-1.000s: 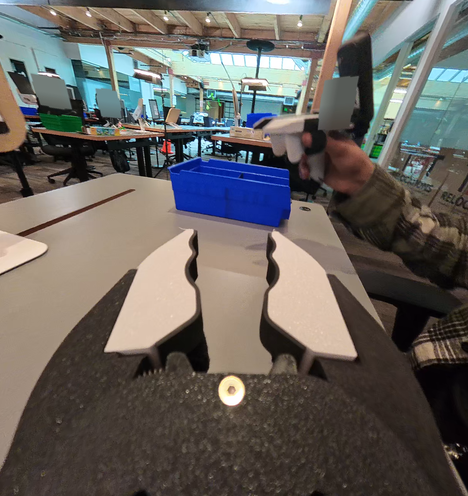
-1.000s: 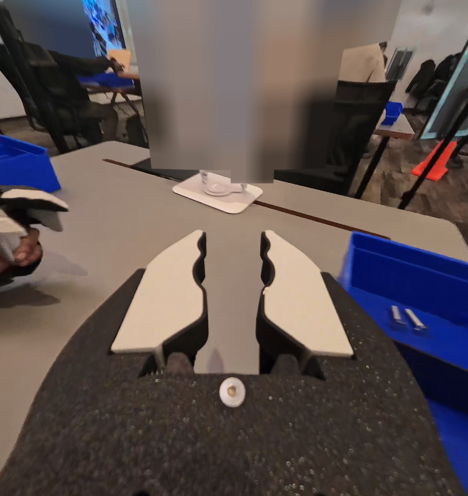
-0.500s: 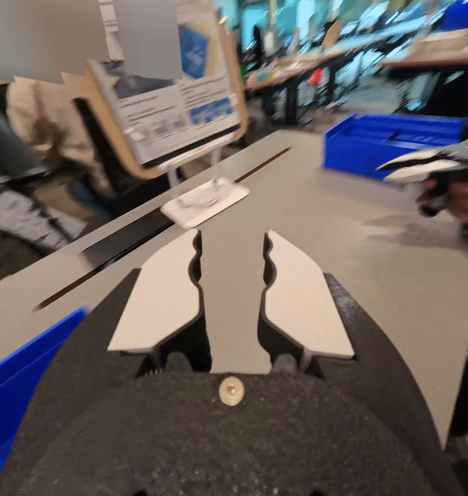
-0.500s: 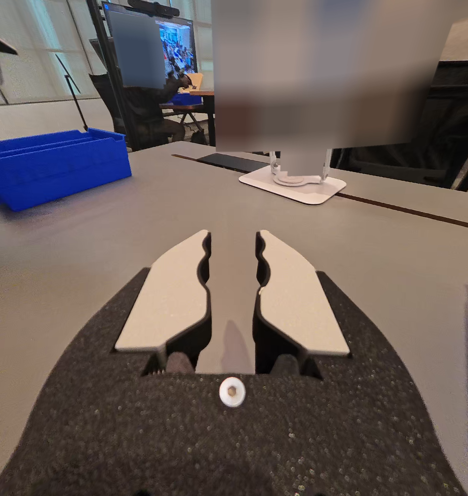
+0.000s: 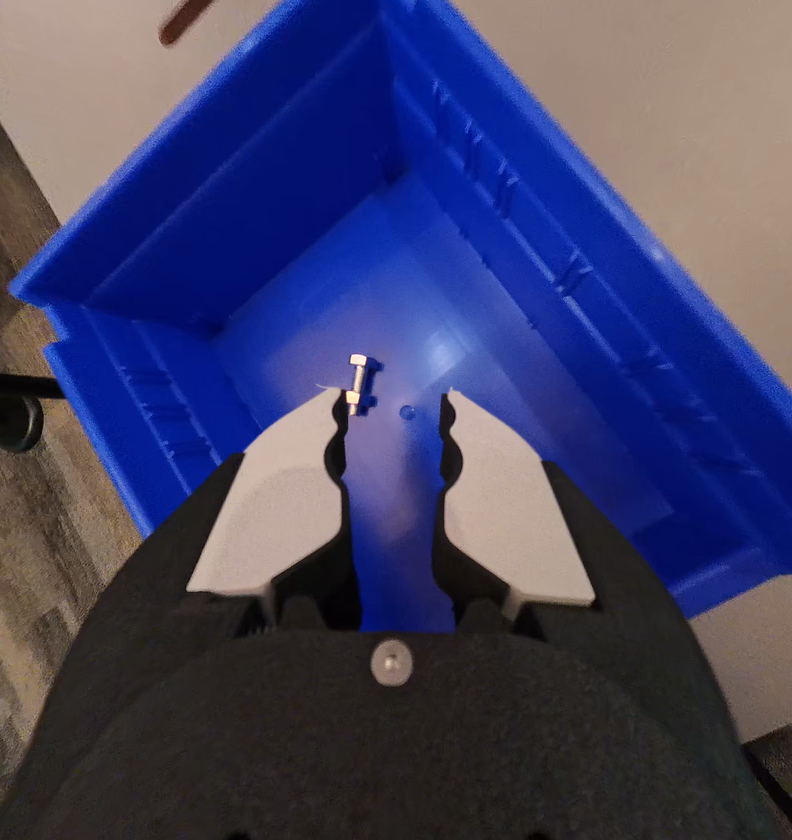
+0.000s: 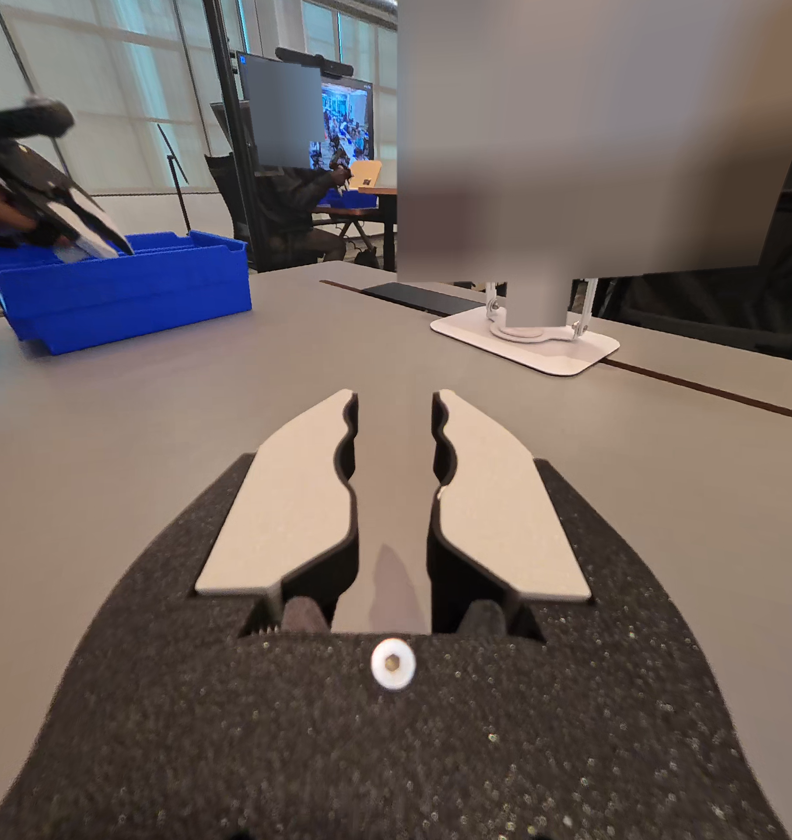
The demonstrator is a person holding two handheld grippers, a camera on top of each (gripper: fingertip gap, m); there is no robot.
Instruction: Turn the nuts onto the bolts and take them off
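Over a blue bin (image 5: 248, 218), the left gripper (image 5: 389, 400) gapes empty beside a bolt (image 5: 355, 384), seemingly nutted; the right gripper (image 6: 394, 400) hovers parted, empty.

bolt (image 5: 356, 384) lower end behind left tongs (image 5: 390, 400) finger | bin (image 5: 544, 218) blurred

Grey table (image 6: 294, 363), wood-look floor (image 5: 30, 522), large windows (image 6: 112, 113), perhaps an office.

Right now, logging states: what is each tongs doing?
Left tongs: open, empty, above small silver bolt in blue plastic bin.
Right tongs: open, empty.
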